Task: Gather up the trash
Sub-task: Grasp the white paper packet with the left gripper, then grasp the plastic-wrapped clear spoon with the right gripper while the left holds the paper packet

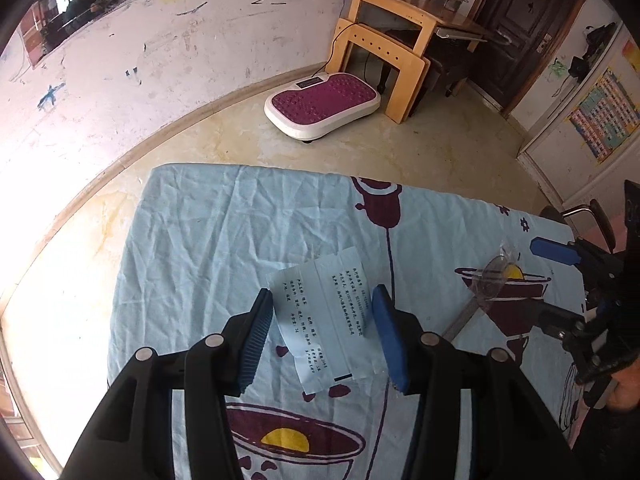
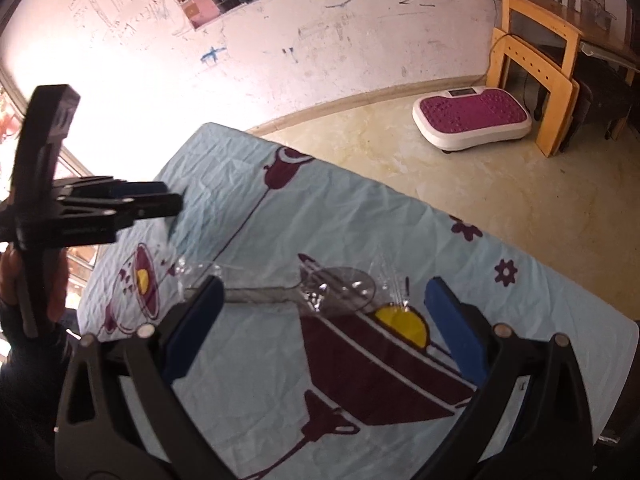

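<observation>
A light blue printed paper packet (image 1: 324,320) sits between the blue pads of my left gripper (image 1: 323,294), which press on its two side edges just above the tablecloth (image 1: 200,240). A clear plastic spoon in a crinkled clear wrapper (image 2: 340,292) lies on the cloth (image 2: 360,220), its handle running left. My right gripper (image 2: 324,284) hangs over it, jaws wide apart, one finger on each side and neither touching. The left wrist view shows the wrapped spoon (image 1: 494,276) and the right gripper (image 1: 540,280) at the right. In the right wrist view the left gripper (image 2: 172,200) appears side-on at the far left.
The cloth covers a table whose far edge (image 1: 280,168) and right edge (image 2: 520,248) drop to a beige floor. On the floor stand a pink and white footplate machine (image 1: 322,104) and a wooden desk (image 1: 384,40). A scribbled wall runs behind.
</observation>
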